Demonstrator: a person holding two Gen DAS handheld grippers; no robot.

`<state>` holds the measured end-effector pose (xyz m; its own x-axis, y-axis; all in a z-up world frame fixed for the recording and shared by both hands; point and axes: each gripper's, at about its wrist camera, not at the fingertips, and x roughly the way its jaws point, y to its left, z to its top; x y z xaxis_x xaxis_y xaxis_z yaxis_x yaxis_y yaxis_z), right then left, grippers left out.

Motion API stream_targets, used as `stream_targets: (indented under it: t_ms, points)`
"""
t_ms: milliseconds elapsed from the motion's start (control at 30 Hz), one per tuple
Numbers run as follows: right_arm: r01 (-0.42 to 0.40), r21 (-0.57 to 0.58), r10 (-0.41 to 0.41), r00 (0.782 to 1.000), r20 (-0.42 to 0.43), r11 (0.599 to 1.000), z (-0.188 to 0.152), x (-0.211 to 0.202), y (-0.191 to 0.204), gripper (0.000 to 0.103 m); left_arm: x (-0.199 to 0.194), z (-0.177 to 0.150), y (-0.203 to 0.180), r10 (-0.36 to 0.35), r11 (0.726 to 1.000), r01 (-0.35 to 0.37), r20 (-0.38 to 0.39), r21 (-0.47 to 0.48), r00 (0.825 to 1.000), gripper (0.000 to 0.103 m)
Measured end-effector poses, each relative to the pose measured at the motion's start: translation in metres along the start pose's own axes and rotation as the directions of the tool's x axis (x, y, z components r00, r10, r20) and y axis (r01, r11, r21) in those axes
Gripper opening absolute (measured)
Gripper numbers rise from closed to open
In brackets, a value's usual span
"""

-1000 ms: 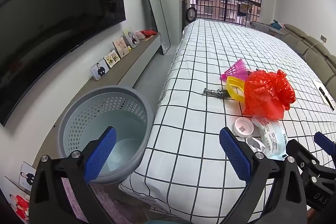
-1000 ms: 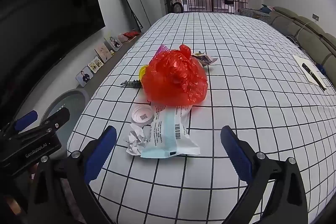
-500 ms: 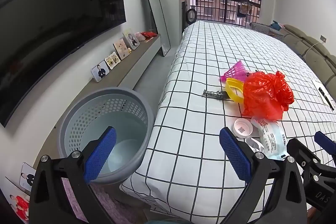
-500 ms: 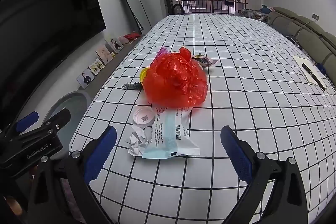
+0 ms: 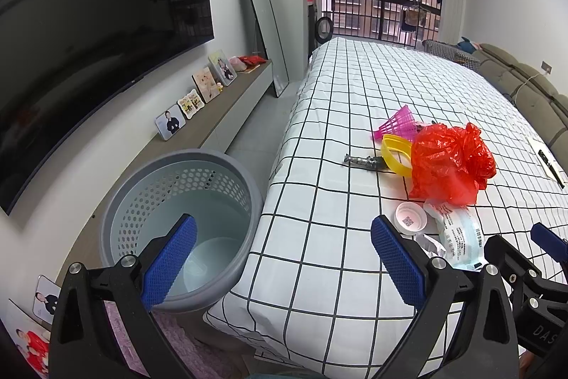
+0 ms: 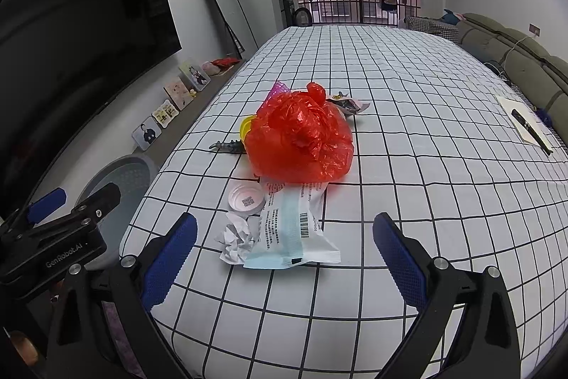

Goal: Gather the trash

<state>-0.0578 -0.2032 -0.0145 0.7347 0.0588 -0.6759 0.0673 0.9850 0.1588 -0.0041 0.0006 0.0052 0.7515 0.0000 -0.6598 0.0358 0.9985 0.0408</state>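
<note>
Trash lies in a cluster on the checked bed: a red plastic bag (image 6: 301,141), a white and blue packet (image 6: 294,229), crumpled paper (image 6: 236,238), a round white lid (image 6: 246,199), a yellow ring (image 5: 396,153), a pink shuttlecock (image 5: 397,123) and a dark wrapper (image 5: 364,161). A grey perforated bin (image 5: 181,222) stands on the floor beside the bed. My left gripper (image 5: 284,258) is open and empty between the bin and the bed corner. My right gripper (image 6: 284,254) is open and empty just short of the packet.
A low shelf with photo frames (image 5: 198,95) runs along the left wall under a large TV (image 5: 88,34). A mirror (image 5: 262,23) leans at the far end. A pen on paper (image 6: 529,126) lies at the bed's right side. A sofa (image 6: 525,59) lines the right.
Both grippers have drawn back a little from the trash, so the cluster looks slightly farther away. Both stay open and empty.
</note>
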Motion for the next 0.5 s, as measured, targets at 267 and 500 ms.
stream_targets:
  t_ms: [267,500]
  points:
    - [-0.004,-0.004,0.004,1.000,-0.004,1.000,-0.0003,0.0013,0.0009,0.095,0.0002,-0.0005,0.0001,0.000,1.000,0.000,0.002,0.000,1.000,0.097]
    - [-0.010,-0.002,0.010,1.000,-0.008,1.000,-0.0016,0.0051,0.0000,0.095,0.0013,0.0001,0.0000,0.001,1.000,-0.001,0.001,0.001,1.000,0.097]
